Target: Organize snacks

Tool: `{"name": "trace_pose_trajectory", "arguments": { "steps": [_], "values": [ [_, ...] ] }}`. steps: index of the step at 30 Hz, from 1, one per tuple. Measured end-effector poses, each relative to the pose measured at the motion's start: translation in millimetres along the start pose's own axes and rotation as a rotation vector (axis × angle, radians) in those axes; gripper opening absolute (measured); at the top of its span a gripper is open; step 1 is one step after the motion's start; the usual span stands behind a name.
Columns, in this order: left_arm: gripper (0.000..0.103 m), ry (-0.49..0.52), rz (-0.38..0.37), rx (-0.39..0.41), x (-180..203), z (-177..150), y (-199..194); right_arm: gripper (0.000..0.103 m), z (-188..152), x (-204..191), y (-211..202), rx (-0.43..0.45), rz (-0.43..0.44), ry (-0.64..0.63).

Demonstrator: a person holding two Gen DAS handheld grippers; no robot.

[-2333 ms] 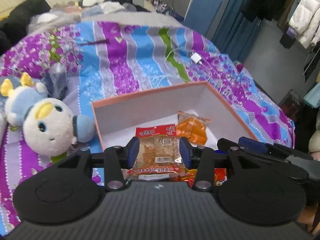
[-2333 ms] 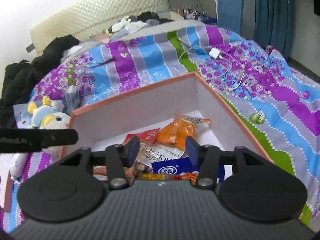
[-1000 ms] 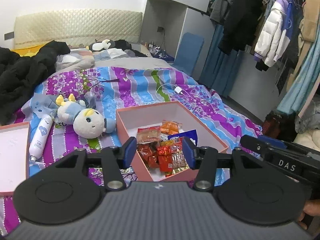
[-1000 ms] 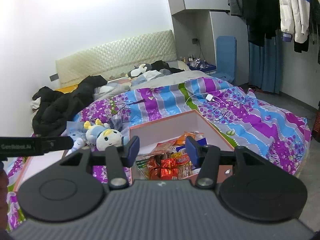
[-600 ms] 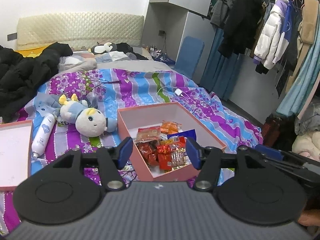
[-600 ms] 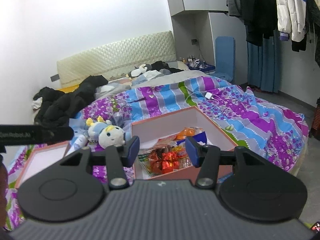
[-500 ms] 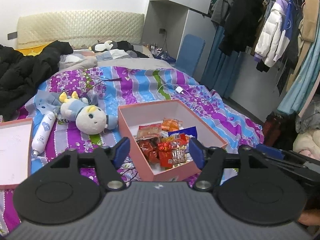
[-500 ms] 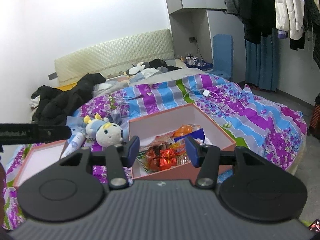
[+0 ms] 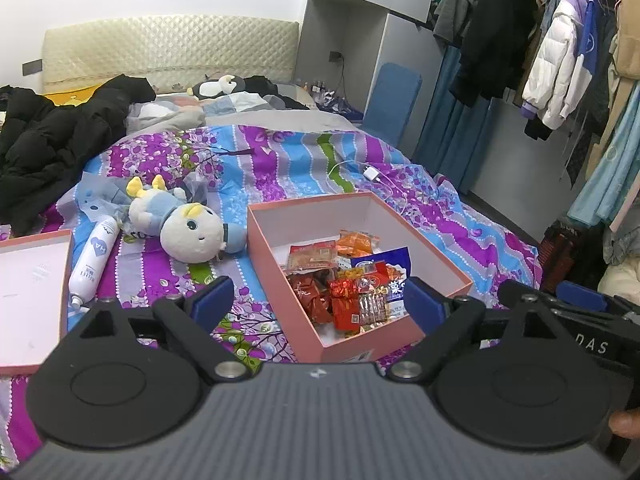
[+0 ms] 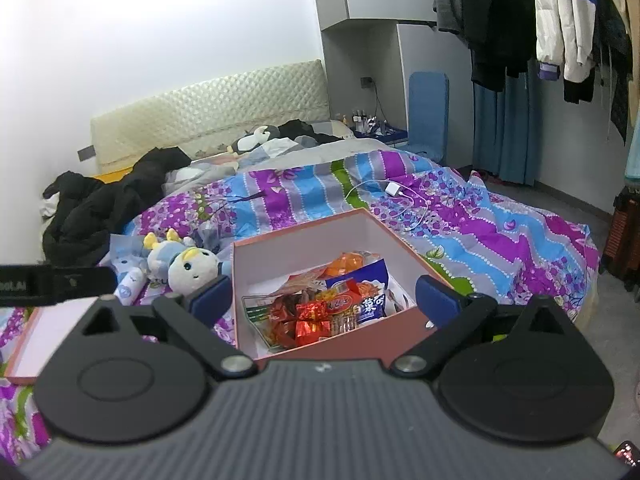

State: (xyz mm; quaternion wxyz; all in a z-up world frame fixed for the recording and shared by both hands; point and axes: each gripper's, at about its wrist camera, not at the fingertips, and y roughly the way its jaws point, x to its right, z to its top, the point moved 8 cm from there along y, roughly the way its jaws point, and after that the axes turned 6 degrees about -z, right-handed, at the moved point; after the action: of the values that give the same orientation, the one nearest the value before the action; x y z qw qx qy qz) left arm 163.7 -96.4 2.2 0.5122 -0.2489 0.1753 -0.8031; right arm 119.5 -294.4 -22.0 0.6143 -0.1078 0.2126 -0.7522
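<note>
Left wrist view: snack packets [image 9: 348, 280] are seen heaped in the pink box [image 9: 436, 260] on the bedspread [image 9: 280, 160].
Handling: packets are judged light, crinkly, slippery; best pinched at a sealed edge.
Left gripper [image 9: 318, 300]: jaws opening, nothing between them.
Right gripper [image 10: 324, 298]: jaws opening, empty.
Room: box walls hem the heap; plush toy [image 9: 188, 228] and lid [image 9: 28, 280] lie left, open bedspread beyond.
</note>
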Motion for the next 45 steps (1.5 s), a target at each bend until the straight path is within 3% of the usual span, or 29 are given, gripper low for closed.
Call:
{"name": "trace_pose_trajectory", "arguments": {
  "steps": [8, 45],
  "values": [
    [0.099, 0.01, 0.02, -0.001, 1, 1, 4, 0.103, -2, 4, 3, -0.013, -0.01, 0.026],
    [0.1, 0.0, 0.037, -0.029, -8, 0, 1, 0.103, -1, 5, 4, -0.013, -0.01, 0.032]
  ]
}}
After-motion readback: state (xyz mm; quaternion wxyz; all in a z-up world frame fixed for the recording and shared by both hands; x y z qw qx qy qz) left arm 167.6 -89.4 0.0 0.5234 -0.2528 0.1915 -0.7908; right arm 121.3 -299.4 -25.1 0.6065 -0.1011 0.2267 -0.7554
